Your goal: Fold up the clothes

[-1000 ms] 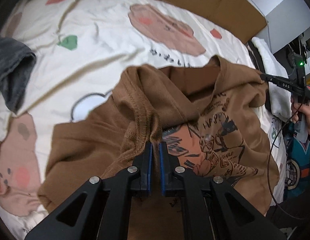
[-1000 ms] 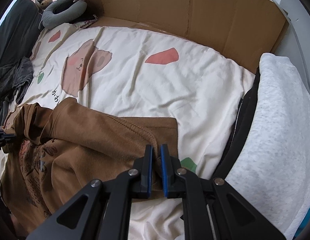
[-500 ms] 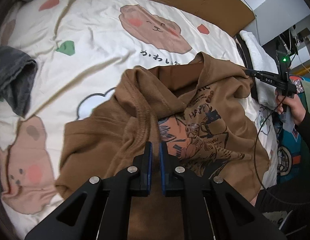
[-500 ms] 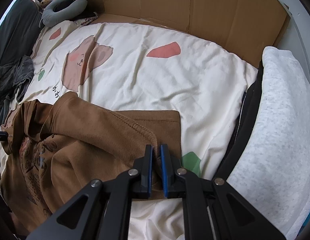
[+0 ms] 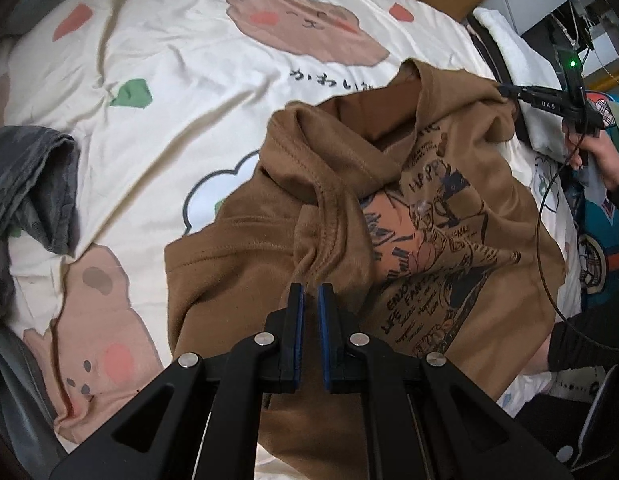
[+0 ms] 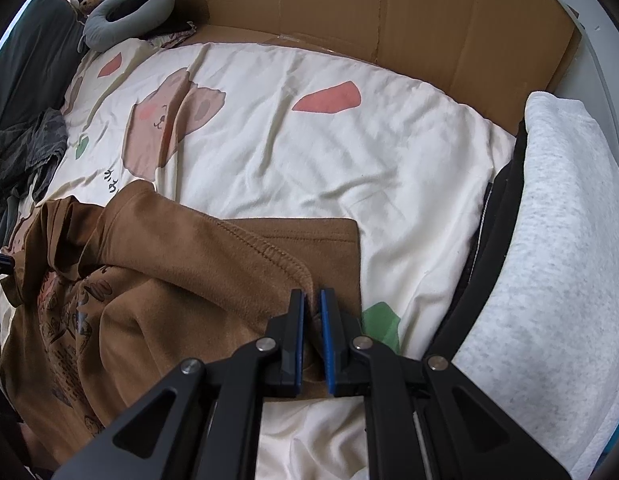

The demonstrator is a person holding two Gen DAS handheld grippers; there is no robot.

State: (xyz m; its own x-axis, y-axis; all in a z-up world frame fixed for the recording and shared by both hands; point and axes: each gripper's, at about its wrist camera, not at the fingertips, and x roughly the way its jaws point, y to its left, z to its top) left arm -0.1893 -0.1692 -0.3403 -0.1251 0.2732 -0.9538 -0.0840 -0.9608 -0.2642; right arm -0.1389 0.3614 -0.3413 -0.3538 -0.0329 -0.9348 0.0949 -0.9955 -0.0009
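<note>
Nearest in left wrist view: left gripper (image 5: pixel 310 292) clamped on a bunched ridge of the brown T-shirt (image 5: pixel 429 248), jaws nearly closed with fabric pinched between the pads. Nearest in right wrist view: right gripper (image 6: pixel 312 300) likewise pinching the stitched edge of the same shirt, cloth wedged between blue pads.

Shirt lying on the cream printed bedspread (image 6: pixel 309 140), print side up, graphic (image 5: pixel 425 248) visible. One flap with a stitched hem pulled over toward the graphic, forming a raised diagonal fold. A straight-edged brown panel flat on the bedspread just beyond right gripper. Shirt stretched loosely between the two grips, rumpled, not flat.

Progress, judged: early to mid. One partial fold under way, not laid down or smoothed. Left to do: set the held fabric down, square the edges, fold again to a compact shape. No finished fold on this shirt.

Farther out: dark grey garment (image 5: pixel 33 184) heaped at bedspread's edge, apart from the shirt, seemingly unfolded. Grey-white fleece item (image 6: pixel 549 260) along the opposite side with a black item (image 6: pixel 489 240) beside it; folded or not, cannot tell. Person's hand (image 5: pixel 593 156) on the right gripper's handle. At the far end, cardboard sheet (image 6: pixel 389 16) upright behind the bed, grey neck pillow (image 6: pixel 125 16) in the corner.
</note>
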